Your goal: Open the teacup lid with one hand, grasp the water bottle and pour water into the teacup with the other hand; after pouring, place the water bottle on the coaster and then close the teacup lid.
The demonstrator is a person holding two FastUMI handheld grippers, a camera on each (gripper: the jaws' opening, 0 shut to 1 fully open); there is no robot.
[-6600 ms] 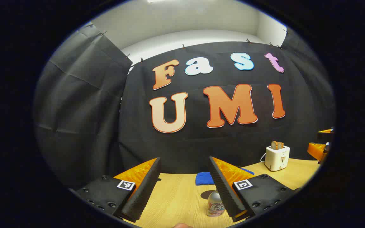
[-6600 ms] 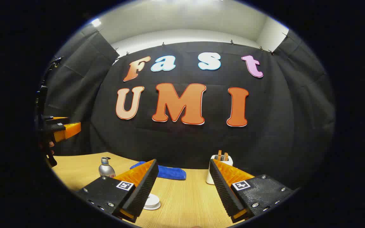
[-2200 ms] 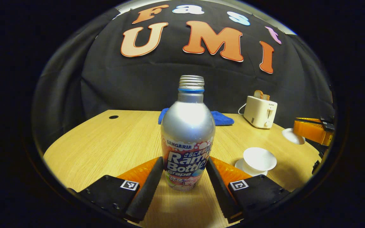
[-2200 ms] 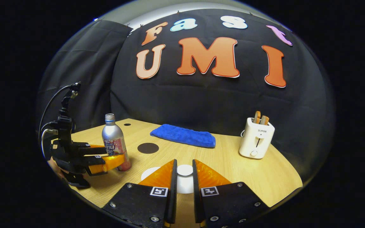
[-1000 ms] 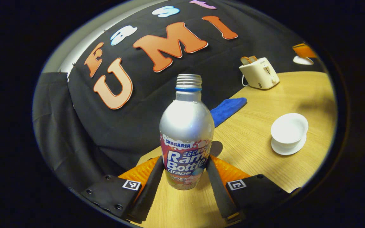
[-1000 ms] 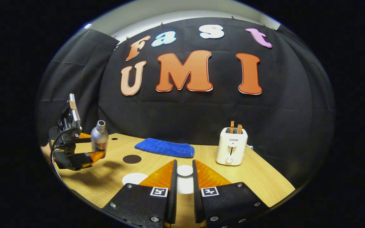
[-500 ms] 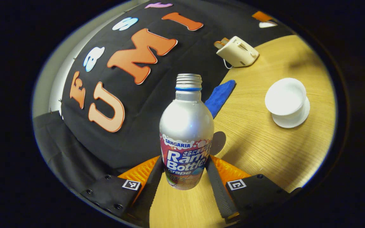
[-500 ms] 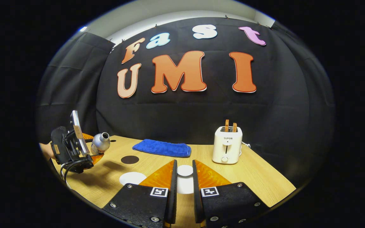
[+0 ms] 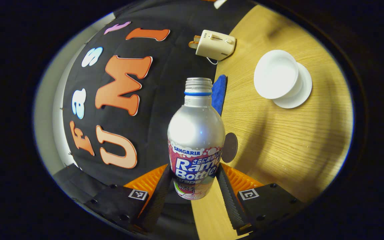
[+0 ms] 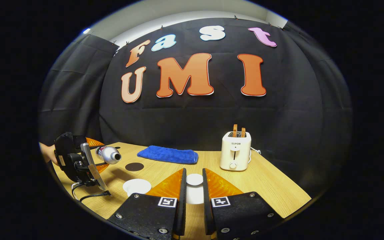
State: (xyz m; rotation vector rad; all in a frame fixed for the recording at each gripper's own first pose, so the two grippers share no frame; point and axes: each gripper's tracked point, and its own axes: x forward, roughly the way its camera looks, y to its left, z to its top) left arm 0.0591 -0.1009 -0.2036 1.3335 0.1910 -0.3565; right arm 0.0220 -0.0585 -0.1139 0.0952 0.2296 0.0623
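Bottle (image 9: pixel 196 133) has tipped further toward the open teacup (image 9: pixel 275 74) at two o'clock, left hand-held gripper (image 9: pixel 193 190) pinching it to pour; right hand-held gripper (image 10: pixel 194 186) pinches the lid (image 10: pixel 194 179) clear.

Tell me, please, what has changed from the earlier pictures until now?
The left gripper came down, closed on the water bottle, lifted it and tipped it on its side toward the open teacup. The right gripper closed on the teacup lid and lifted it off. The coaster, blue cloth and toaster kept their places.
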